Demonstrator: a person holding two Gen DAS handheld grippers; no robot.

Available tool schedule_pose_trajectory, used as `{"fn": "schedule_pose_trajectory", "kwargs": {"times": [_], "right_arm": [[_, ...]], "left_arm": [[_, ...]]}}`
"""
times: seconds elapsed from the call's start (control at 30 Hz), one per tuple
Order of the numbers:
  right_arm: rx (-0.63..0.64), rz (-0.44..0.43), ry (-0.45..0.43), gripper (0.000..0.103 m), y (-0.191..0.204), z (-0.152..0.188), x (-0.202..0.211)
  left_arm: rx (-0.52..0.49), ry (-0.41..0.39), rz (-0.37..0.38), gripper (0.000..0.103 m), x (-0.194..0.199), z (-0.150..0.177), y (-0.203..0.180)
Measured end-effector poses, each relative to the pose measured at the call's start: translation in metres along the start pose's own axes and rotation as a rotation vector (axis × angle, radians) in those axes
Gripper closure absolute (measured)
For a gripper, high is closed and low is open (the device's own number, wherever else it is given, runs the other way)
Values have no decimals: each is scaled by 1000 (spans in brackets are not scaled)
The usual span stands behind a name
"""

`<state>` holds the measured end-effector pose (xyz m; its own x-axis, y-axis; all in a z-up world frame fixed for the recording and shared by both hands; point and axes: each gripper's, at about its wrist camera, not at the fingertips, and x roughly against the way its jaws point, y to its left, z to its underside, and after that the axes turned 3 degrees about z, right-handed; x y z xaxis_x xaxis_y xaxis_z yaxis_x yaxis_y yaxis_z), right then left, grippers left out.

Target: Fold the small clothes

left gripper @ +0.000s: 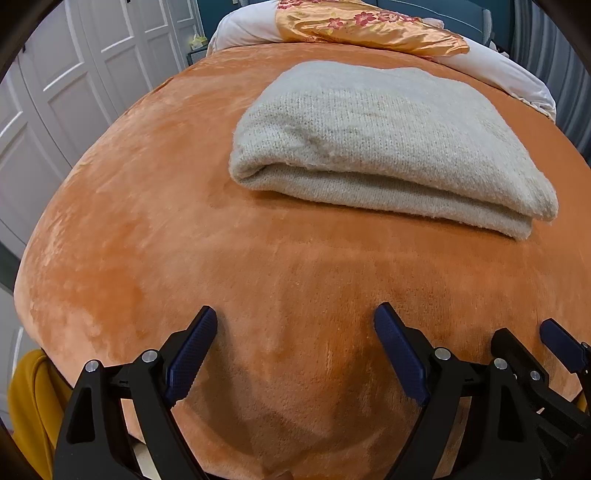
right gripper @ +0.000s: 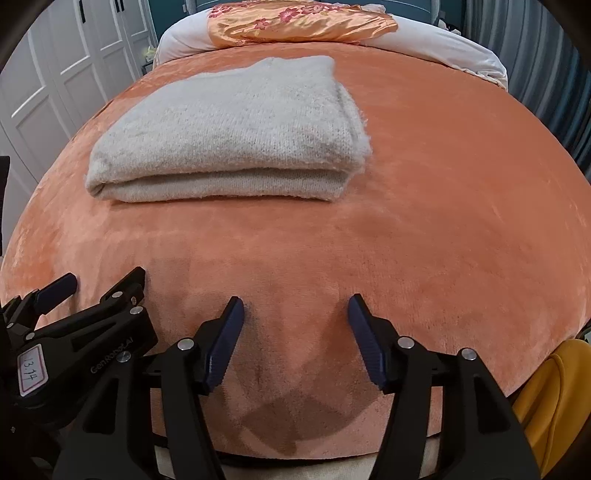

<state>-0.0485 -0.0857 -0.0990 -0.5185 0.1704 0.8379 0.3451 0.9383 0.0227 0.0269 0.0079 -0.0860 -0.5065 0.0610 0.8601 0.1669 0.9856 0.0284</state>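
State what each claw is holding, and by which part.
Nothing is held. The left claw and right claw both stand open over the orange blanket; the folded sweater lies untouched.

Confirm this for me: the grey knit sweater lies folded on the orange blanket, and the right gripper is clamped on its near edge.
Not clamped. In the right wrist view the right gripper is open over bare orange blanket, apart from the folded grey knit sweater. The rest holds.

Bed: plush orange fleece bedspread (left gripper: 155, 229) fills the frame.
Upper left: white panelled wardrobe doors (left gripper: 74, 74).
Top: white pillow (right gripper: 443, 48) under floral orange satin cover (right gripper: 295, 26).
Right edge: grey curtain (right gripper: 546, 81).
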Motion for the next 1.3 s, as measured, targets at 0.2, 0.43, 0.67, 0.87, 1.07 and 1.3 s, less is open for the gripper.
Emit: {"fn": "schedule_pose_trajectory", "kwargs": {"times": [0.2, 0.43, 0.67, 0.87, 1.07, 1.3], "right_arm": [[-11, -6, -2, 46, 1, -1, 2], [-22, -5, -17, 46, -4, -5, 6], [-31, -8, -25, 46, -7, -8, 8], [-39, -12, -34, 46, -7, -12, 10], [-42, -13, -39, 46, -7, -13, 11], [-44, -13, -38, 46, -11, -13, 11]], "left_arm": [[-5, 2, -1, 18, 1, -5, -1], [-19, -13, -7, 19, 5, -11, -4], [-28, -14, -11, 18, 6, -16, -4], [-20, -8, -1, 19, 7, -21, -3], [-29, -12, 2, 19, 8, -24, -3], [-45, -30, -6, 19, 9, -26, -6]]}}
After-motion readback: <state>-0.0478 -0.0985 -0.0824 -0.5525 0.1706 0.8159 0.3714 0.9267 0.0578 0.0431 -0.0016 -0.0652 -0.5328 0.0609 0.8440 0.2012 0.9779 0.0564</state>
